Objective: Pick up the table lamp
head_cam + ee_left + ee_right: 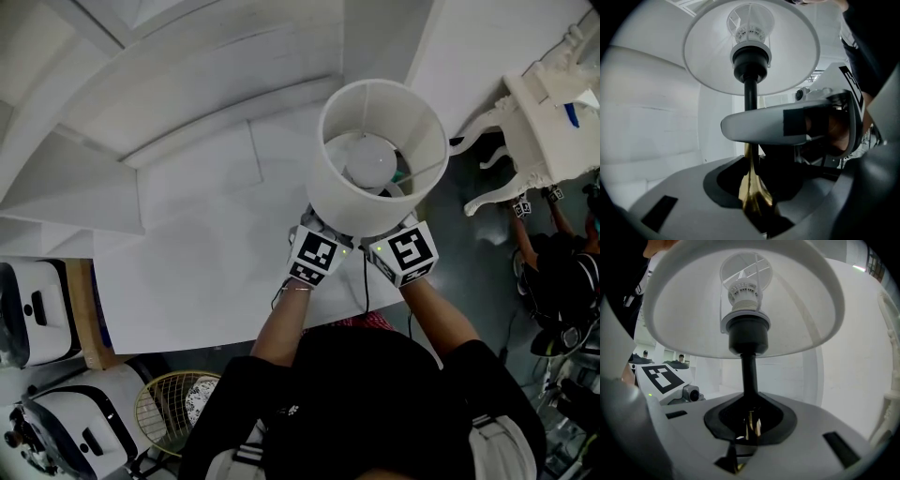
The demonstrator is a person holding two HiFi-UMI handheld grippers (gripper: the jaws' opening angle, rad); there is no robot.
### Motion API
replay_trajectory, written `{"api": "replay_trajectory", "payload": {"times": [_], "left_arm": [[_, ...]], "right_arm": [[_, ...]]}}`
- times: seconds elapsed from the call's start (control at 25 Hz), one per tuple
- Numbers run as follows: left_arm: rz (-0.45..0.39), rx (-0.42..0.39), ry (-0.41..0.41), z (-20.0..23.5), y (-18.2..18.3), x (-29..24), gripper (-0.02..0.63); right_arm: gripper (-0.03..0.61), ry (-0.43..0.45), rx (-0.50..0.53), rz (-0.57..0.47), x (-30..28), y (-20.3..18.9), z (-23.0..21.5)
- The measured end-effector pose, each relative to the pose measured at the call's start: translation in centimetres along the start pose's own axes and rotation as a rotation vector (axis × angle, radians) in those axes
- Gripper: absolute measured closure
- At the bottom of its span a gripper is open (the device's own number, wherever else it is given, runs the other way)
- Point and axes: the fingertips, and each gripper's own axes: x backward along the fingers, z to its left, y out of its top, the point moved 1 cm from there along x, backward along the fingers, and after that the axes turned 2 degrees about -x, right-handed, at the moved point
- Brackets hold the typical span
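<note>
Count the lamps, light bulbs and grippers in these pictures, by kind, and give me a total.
Lamp: 1
Light bulb: 1
Grippers: 2, the left gripper and the right gripper, both closed on the lamp's stem
Total: 4

In the head view, the stem of the lamp (370, 161) and the jaws of the left gripper (758, 197) and right gripper (750, 425) are hidden beneath its shade (361, 202). The white carved table (548, 122) is cut off by the right edge.
</note>
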Motion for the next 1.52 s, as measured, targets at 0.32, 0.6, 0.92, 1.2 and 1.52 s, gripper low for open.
{"api": "replay_trajectory", "payload": {"times": [0.32,0.6,0.92,1.2,1.52], "left_arm": [[-0.006,-0.027,0.005,-0.7,1.2,0.3,0.506],[-0.003,-0.039,0.01,-1.4,2.1,0.7,0.508],[-0.005,-0.056,0.019,-1.9,3.1,1.0,0.508],[-0.008,-0.052,0.025,-2.2,3.9,1.3,0.508],[-0.006,-0.063,0.032,-2.2,4.8,1.8,0.508]], "right_arm": [[0.517,0.009,0.022,-0.004,1.0,0.9,0.3],[0.517,0.021,0.025,0.016,1.8,1.3,0.7],[0.517,0.033,0.036,-0.024,2.4,2.7,0.9],[0.517,0.048,0.043,-0.008,2.8,3.3,1.1],[0.517,0.06,0.05,-0.011,2.9,4.2,1.6]]}}
